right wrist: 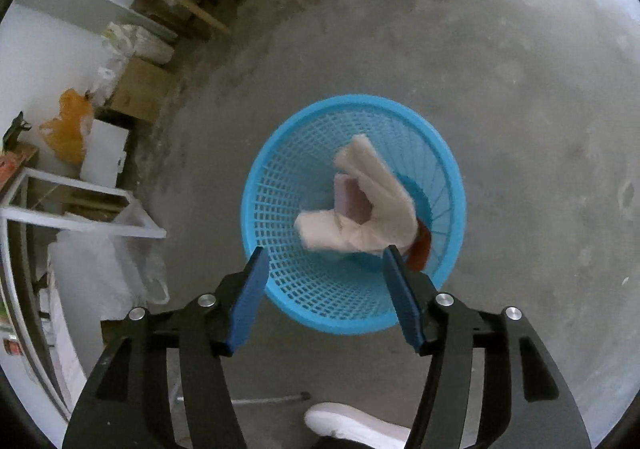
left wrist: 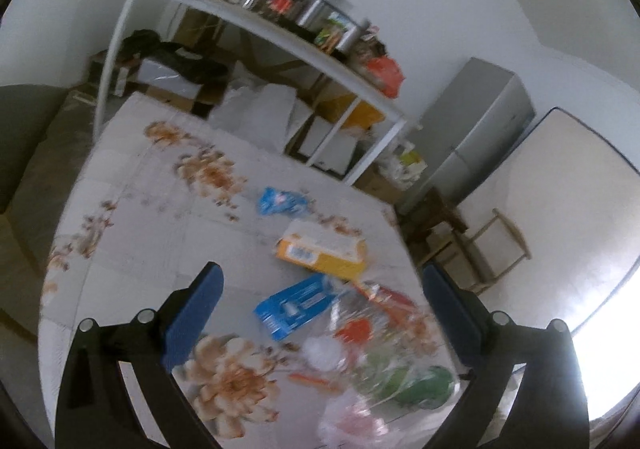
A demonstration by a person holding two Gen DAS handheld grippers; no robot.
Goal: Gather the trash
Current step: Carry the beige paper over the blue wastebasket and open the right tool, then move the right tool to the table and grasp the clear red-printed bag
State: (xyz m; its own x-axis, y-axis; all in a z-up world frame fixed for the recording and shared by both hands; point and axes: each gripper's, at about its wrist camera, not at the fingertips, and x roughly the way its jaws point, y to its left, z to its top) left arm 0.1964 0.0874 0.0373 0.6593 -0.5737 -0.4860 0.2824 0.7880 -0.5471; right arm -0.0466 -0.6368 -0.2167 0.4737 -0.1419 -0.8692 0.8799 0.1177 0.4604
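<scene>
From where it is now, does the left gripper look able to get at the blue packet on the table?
Probably yes. The left gripper is wide open with the blue packet lying flat between its fingers' line, nothing over it; only the clear bag crowds one edge.

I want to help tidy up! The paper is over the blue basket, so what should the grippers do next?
Probably the open left gripper should dip to the blue packet between its fingers. The right gripper is open too, the paper is free over the basket, and wrappers are left on the table.
</scene>
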